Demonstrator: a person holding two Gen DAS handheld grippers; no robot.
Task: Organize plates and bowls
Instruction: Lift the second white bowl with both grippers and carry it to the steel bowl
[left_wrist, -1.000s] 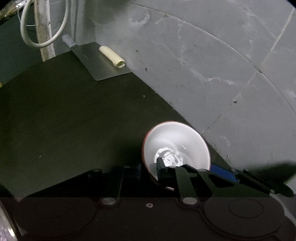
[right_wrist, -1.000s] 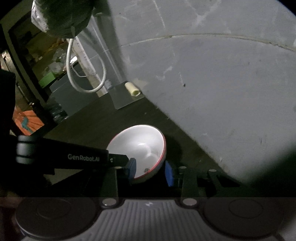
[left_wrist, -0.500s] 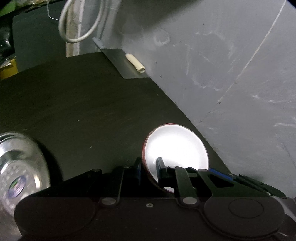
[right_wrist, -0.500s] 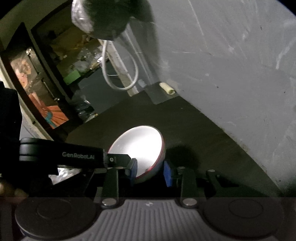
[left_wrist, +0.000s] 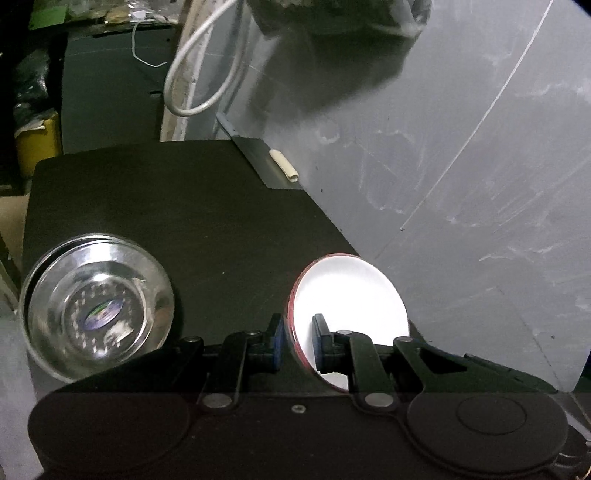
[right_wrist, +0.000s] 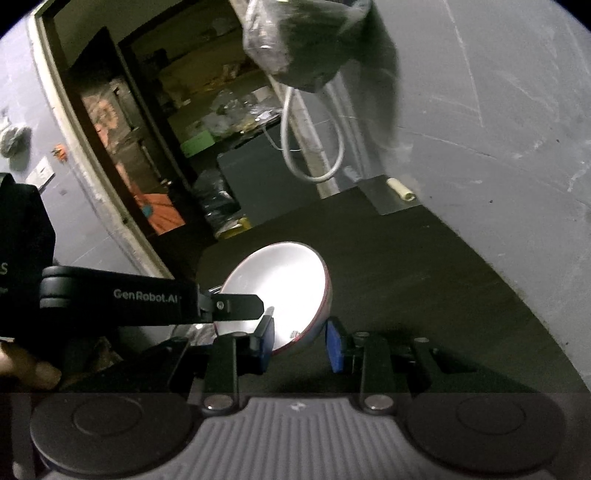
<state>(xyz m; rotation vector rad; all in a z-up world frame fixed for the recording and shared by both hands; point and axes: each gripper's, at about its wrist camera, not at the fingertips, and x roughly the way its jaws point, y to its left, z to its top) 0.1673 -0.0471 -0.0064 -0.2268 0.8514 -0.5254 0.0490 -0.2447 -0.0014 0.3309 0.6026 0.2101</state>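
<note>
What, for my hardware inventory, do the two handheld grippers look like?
Left gripper: black linkage fingers, blue pads, black body, white GenRobot.AI lettering on its side. Right gripper: same fingers and pads, grey ribbed body.

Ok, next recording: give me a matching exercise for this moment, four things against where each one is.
Things:
1. red-rimmed white bowl
2. glass bowl
3. cream roll
4. white cable

Places:
A. resting on the dark table, near its left edge
B. hanging in a loop beside the wall
C. rim clamped in the left gripper
D. lying on the metal sheet at the table's far corner

Pairs: 1-C, 2-A, 3-D, 4-B
</note>
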